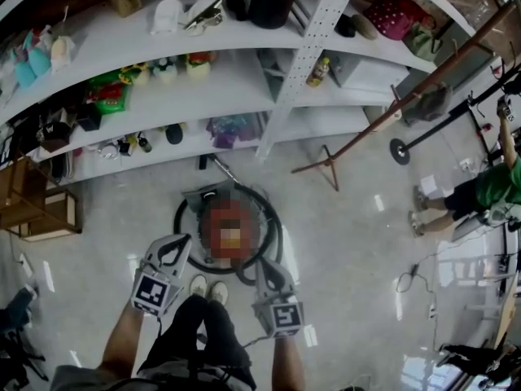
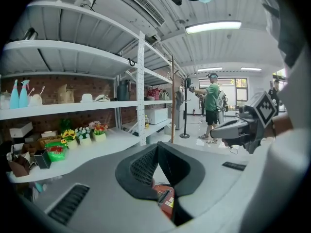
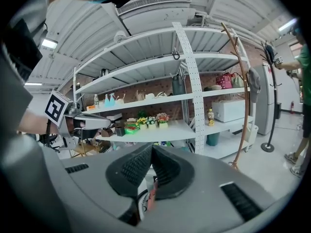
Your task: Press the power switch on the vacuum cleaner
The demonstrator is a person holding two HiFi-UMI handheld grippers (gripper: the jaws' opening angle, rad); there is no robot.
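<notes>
Black ribbed fingers [image 2: 141, 166] on my left gripper [image 2: 156, 148] meet at the tips, empty; the right gripper [image 3: 151, 149] likewise. Below them the red vacuum cleaner [image 1: 231, 228] sits on the floor [image 1: 342, 243], hose [image 1: 183, 226] looped round it. I can't pick out the switch, so a blind press may skid off. Shelving [image 1: 244, 80] crowds ahead; rightward lies open floor.

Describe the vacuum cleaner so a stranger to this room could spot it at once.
Find the long white shelves, then drop to the grey floor before their perforated post. Just ahead of the person's white shoes sits the vacuum cleaner: a round red body ringed by a black hose, unlike anything else on the floor.
</notes>
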